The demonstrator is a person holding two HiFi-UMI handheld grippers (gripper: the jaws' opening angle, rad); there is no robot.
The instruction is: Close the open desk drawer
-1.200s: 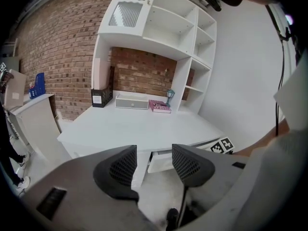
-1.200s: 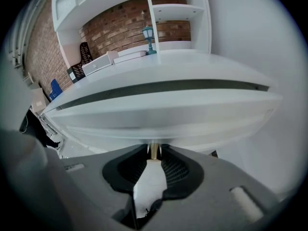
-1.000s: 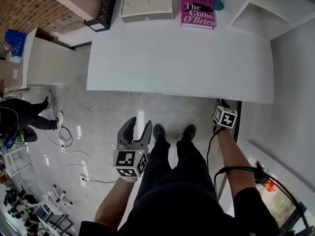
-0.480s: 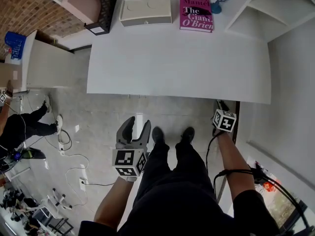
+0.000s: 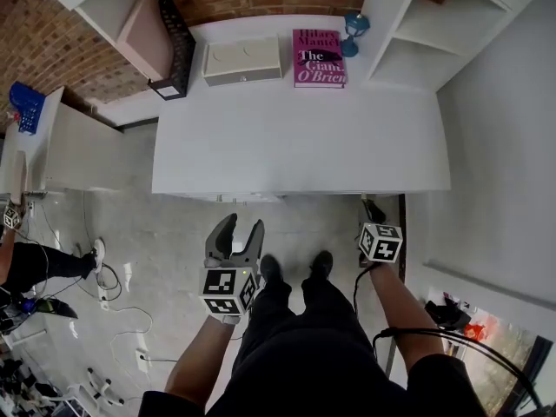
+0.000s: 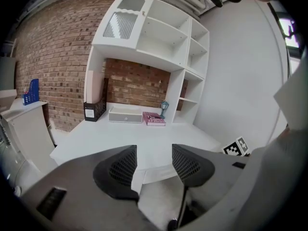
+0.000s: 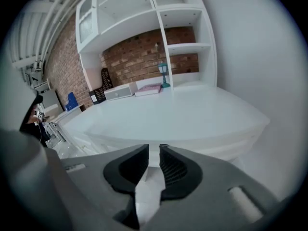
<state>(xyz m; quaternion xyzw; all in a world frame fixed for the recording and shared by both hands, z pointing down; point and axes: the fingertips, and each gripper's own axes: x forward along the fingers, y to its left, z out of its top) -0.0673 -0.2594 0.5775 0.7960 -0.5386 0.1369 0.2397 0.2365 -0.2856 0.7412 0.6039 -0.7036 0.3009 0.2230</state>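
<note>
Head view: white desk (image 5: 304, 137) ahead of me, with both grippers held off its front edge, over the floor (image 5: 174, 224).

Left gripper (image 5: 243, 226): jaws wide apart, nothing between them. In the left gripper view only the desk's edge and the white panel under it show through the gap, well apart from the pads.

Right gripper (image 5: 371, 214): near the desk's right front corner, clear of the edge. In the right gripper view the jaws have just been closing. A narrow slit remains, the pads don't meet, and nothing is gripped. Only floor and desk front show behind the gap.

Desk drawer (image 5: 240, 197): a thin white front strip under the desk's front edge, left of centre, just beyond the left gripper. From above it looks flush with the edge. Neither gripper touches it.

Back of the desk:
- white box (image 5: 242, 61)
- pink book (image 5: 319, 57), just beside the box on its right
- blue lamp (image 5: 352, 24), next to the shelf unit (image 5: 426, 24)
- black file holder (image 5: 174, 33), at the back left corner

Brick wall (image 5: 52, 42) behind. My shoes (image 5: 269, 268) sit between the grippers. Another person (image 5: 35, 263) is at the left edge, with cables (image 5: 117, 281) on the floor beside them.
</note>
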